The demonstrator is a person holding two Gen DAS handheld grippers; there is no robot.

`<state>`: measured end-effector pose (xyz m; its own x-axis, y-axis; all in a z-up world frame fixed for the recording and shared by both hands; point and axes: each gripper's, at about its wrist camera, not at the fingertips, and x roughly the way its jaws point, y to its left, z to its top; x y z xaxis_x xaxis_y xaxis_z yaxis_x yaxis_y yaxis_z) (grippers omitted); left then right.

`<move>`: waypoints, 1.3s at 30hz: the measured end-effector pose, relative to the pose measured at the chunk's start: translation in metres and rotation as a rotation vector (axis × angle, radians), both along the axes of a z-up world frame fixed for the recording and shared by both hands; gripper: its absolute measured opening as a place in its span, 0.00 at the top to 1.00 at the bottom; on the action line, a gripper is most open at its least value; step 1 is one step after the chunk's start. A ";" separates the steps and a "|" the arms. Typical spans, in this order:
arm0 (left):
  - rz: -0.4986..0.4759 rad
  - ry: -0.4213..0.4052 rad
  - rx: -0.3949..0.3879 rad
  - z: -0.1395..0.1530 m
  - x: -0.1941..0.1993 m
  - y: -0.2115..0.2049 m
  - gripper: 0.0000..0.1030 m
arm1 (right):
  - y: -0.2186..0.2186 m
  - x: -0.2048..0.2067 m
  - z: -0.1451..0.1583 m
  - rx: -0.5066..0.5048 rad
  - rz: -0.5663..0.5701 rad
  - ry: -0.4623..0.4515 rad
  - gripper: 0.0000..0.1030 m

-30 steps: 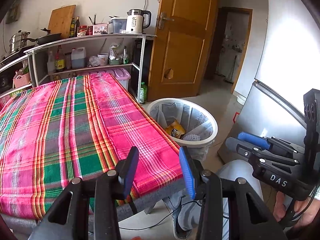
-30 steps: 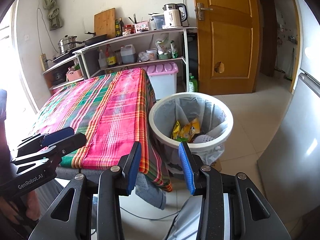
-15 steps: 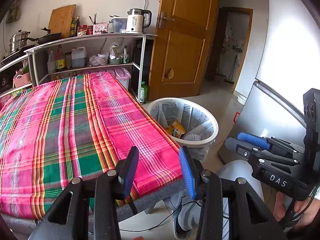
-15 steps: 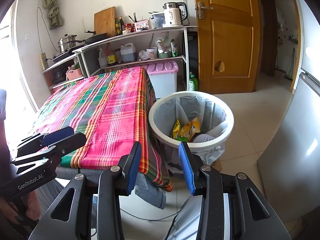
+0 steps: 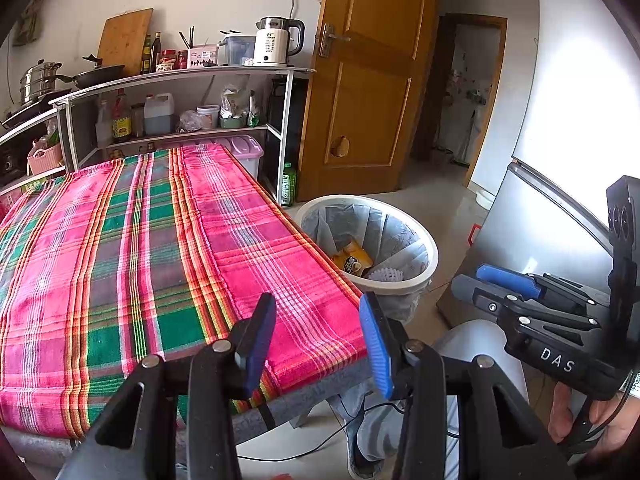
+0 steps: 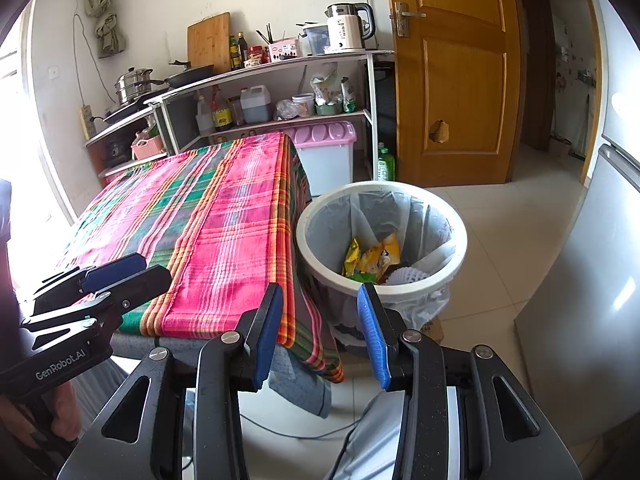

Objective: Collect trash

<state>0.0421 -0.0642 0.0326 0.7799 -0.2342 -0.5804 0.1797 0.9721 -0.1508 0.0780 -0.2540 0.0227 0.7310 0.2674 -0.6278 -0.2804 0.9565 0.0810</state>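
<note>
Nothing had shifted over the last second. At nine o'clock the cloth [image 5: 168,248] lay bare; both grippers, left [image 5: 318,336] and right [image 6: 320,328], hung released and empty. At two o'clock, trash [image 6: 374,258] sat inside the bin [image 6: 320,268], so collecting looked finished.

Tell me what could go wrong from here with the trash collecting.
The cloth hangs loosely off the table corner right beside the bin, so a gripper heading there could snag it. A cable lies on the floor by the person's feet, a possible trip or tangle. Both the left gripper and the right gripper are open and empty, and no loose trash shows on the cloth, so a grab may find nothing.
</note>
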 end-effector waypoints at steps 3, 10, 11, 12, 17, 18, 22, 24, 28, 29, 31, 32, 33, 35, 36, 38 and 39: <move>0.000 0.000 -0.001 0.000 0.000 0.001 0.56 | 0.000 0.000 0.000 0.000 0.000 0.000 0.61; 0.001 -0.001 0.000 -0.001 -0.001 0.002 0.56 | 0.000 0.000 0.000 0.000 0.000 0.001 0.61; 0.000 -0.001 0.000 -0.001 -0.001 0.001 0.56 | 0.000 0.000 0.000 0.000 0.000 0.001 0.61; -0.001 -0.001 0.000 -0.001 -0.001 0.001 0.56 | 0.000 0.000 0.000 0.000 0.000 0.002 0.61; -0.002 0.003 0.005 -0.002 -0.002 -0.001 0.56 | 0.000 0.001 -0.001 0.000 0.000 0.003 0.61; -0.003 0.004 0.003 -0.002 -0.002 -0.001 0.56 | 0.000 0.001 -0.001 0.000 -0.001 0.003 0.61; -0.002 0.007 0.003 -0.003 -0.002 -0.001 0.56 | 0.000 0.000 -0.002 0.000 0.000 0.003 0.61; -0.001 0.007 0.006 -0.003 -0.001 -0.002 0.56 | 0.000 0.001 -0.002 -0.001 0.000 0.004 0.61; -0.011 0.017 0.003 -0.005 0.000 -0.003 0.56 | 0.000 0.001 -0.002 -0.001 0.000 0.004 0.61; -0.015 0.019 0.005 -0.006 0.000 -0.004 0.56 | 0.000 0.001 -0.002 -0.001 0.000 0.004 0.61; -0.020 0.019 0.004 -0.006 -0.001 -0.004 0.56 | 0.000 0.001 -0.002 -0.001 0.000 0.004 0.61; -0.021 0.016 0.005 -0.006 0.000 -0.005 0.56 | 0.000 0.001 -0.002 -0.001 0.000 0.004 0.61; -0.023 0.014 0.007 -0.006 -0.001 -0.006 0.56 | -0.001 0.001 -0.002 -0.001 0.000 0.004 0.61; -0.025 0.011 0.006 -0.006 -0.001 -0.007 0.56 | -0.001 0.001 -0.002 -0.001 0.000 0.004 0.61; -0.026 0.010 0.005 -0.006 -0.001 -0.007 0.56 | -0.001 0.001 -0.002 0.000 0.001 0.004 0.61; -0.026 0.008 0.006 -0.006 -0.002 -0.008 0.56 | -0.001 0.001 -0.002 -0.001 0.000 0.005 0.61; -0.028 0.010 0.006 -0.006 -0.002 -0.008 0.56 | -0.001 0.001 -0.002 -0.001 0.000 0.006 0.61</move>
